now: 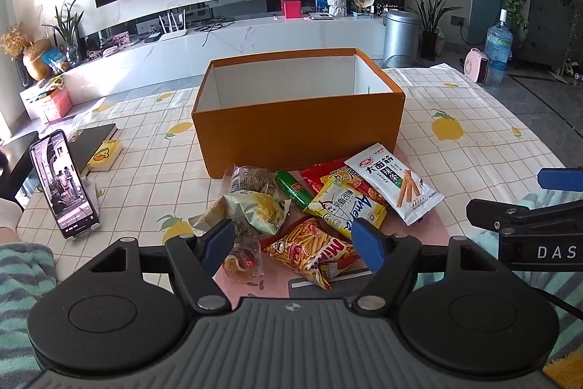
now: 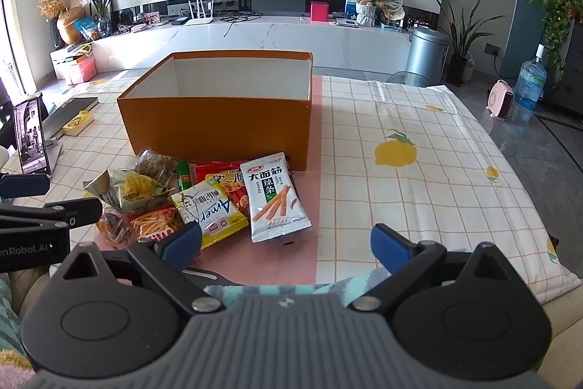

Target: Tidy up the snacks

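Nothing seems to have gone into the orange box [image 1: 298, 130] yet: what shows of its white interior is bare, though its floor is hidden behind the near wall, and every snack in view lies in a loose heap on the lemon-print tablecloth [image 2: 419, 119] just in front of it. So I judge the task to be at its very start, with the whole pile left to move. The left gripper [image 1: 291, 239] hangs over the near edge of the heap with its blue pads spread wide and nothing between them; the right gripper [image 2: 288, 243] is likewise spread and empty, hovering over bare cloth to the right of the pile. Nearest the left gripper lies the orange Mimi stick-snack packet [image 1: 309, 250], its long axis running diagonally from far-left to near-right. The white spicy-strip packet [image 2: 275, 201] lies flat with its long axis roughly toward the box, its top edge close to the box wall, printed face up. The yellow packet [image 2: 209, 212] sits tilted beside it, overlapping a red packet [image 2: 226, 179]. A crumpled pale-green bag [image 1: 251, 210] and a green stick [image 1: 291, 188] complete the left side. A phone [image 1: 63, 183] stands propped well to the left.
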Motion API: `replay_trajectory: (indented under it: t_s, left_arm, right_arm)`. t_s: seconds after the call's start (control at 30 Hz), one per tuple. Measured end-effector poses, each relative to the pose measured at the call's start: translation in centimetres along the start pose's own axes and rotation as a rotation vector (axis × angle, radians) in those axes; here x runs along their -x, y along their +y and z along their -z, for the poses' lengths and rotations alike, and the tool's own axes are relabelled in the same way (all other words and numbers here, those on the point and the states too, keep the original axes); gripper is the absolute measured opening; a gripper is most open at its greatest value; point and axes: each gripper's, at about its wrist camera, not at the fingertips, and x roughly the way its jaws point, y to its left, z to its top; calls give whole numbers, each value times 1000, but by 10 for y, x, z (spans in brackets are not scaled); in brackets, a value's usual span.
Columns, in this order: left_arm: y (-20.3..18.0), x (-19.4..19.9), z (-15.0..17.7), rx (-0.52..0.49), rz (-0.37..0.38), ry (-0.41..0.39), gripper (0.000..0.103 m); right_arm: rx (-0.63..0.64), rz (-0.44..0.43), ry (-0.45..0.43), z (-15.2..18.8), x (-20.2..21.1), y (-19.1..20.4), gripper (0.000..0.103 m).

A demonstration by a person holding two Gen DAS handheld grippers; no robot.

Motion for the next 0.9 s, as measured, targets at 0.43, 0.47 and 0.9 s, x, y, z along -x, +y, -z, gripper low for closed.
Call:
replay_trajectory:
  t_s: [0.43, 0.47, 0.9]
  left_arm:
    - [0, 0, 0, -5, -6, -4, 86]
    - [0, 0, 0, -7, -5, -5, 86]
    - [19, -20, -1, 90, 64, 48, 75]
  right_arm:
    - [-8, 2, 10, 1, -2, 1, 96]
    - [-8, 2, 12, 1, -3, 1, 96]
    - [-24, -62, 53, 2, -27, -1, 87]
